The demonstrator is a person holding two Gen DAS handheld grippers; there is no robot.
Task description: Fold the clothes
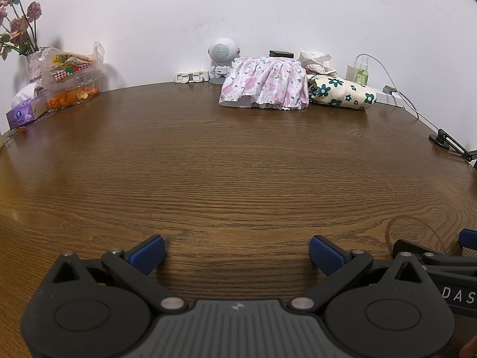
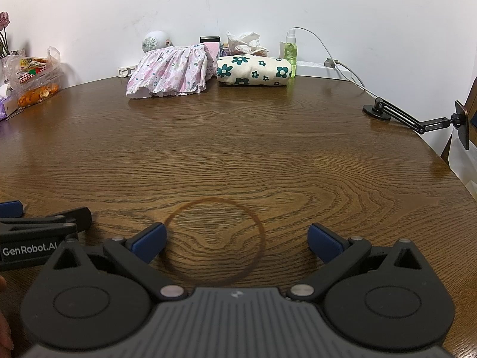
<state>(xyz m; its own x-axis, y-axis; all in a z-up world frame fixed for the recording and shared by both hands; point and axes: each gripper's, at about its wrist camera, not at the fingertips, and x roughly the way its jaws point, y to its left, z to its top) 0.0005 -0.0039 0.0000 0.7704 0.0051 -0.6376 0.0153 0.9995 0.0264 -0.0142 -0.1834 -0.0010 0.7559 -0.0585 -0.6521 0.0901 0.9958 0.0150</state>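
A pink floral garment [image 1: 265, 82] [image 2: 171, 70] lies in a heap at the far side of the wooden table [image 1: 238, 164] [image 2: 238, 149]. Beside it on the right sits a folded cream cloth with dark green flowers [image 1: 341, 91] [image 2: 253, 70]. My left gripper [image 1: 237, 253] is open low over the near table edge, nothing between its blue pads. My right gripper [image 2: 237, 243] is open too, over a dark ring stain [image 2: 213, 241]. Both grippers are far from the clothes and side by side; the right one shows at the left view's edge [image 1: 465, 238].
A small white robot-shaped speaker [image 1: 220, 59], crumpled tissue [image 1: 316, 59], a green spray bottle [image 2: 290, 52] and a power strip with cable [image 2: 328, 65] line the back wall. Snack bags, oranges and a flower vase [image 1: 32, 59] stand at far left. A black phone-holder arm [image 2: 417, 120] is at right.
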